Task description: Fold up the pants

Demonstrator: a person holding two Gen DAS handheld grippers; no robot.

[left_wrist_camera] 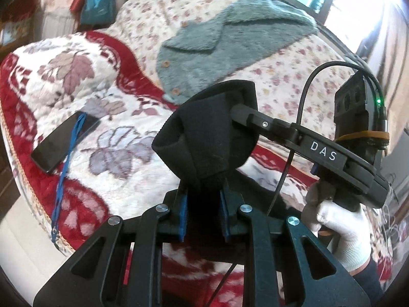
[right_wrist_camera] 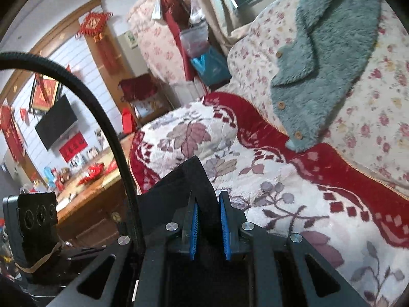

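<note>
The pants [left_wrist_camera: 204, 138] are black and hang bunched above a floral red-and-white blanket [left_wrist_camera: 76, 81]. My left gripper [left_wrist_camera: 204, 194] is shut on their lower fold, blue pads pressing the cloth from both sides. In the left wrist view my right gripper [left_wrist_camera: 237, 112] comes in from the right and bites the same bundle higher up; a white-gloved hand [left_wrist_camera: 337, 225] holds it. In the right wrist view my right gripper [right_wrist_camera: 208, 204] is shut on a black edge of the pants [right_wrist_camera: 189, 179], which rises between its blue pads.
A teal fuzzy cardigan [left_wrist_camera: 230, 38] with wooden buttons lies on the flowered cover at the back. A dark phone [left_wrist_camera: 64, 140] with a blue lanyard [left_wrist_camera: 64, 179] rests on the blanket at left. Beyond the bed's left side stand a wooden cabinet [right_wrist_camera: 97, 192] and a wall television [right_wrist_camera: 56, 122].
</note>
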